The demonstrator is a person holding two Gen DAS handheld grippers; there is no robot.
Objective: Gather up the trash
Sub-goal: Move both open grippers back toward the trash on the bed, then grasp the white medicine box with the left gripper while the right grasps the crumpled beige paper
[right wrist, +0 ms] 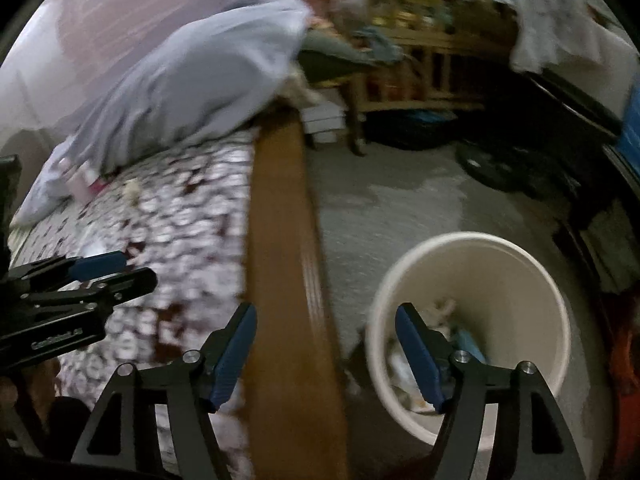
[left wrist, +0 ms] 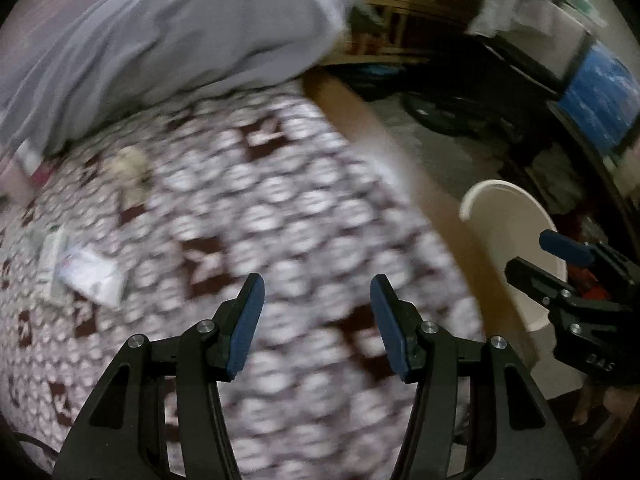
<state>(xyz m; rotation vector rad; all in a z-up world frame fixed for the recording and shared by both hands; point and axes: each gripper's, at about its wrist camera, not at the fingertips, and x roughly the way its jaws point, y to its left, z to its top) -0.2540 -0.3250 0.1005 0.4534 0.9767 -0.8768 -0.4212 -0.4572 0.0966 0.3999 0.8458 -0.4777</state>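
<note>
Both tools empty: left tool (left wrist: 317, 324) spread above patterned bed (left wrist: 280, 208); right tool (right wrist: 326, 354) spread near bucket (right wrist: 520, 280), lower right. Remaining trash: wrapper (left wrist: 90, 274), crumpled wad (left wrist: 130, 170), left of frame. Advised: approach wrapper low, pinch edge.

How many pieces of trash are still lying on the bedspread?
2 visible: a white wrapper near the bedspread's left edge, and a crumpled tissue farther up near the grey pillow. Blur and the pillow may hide more.
</note>
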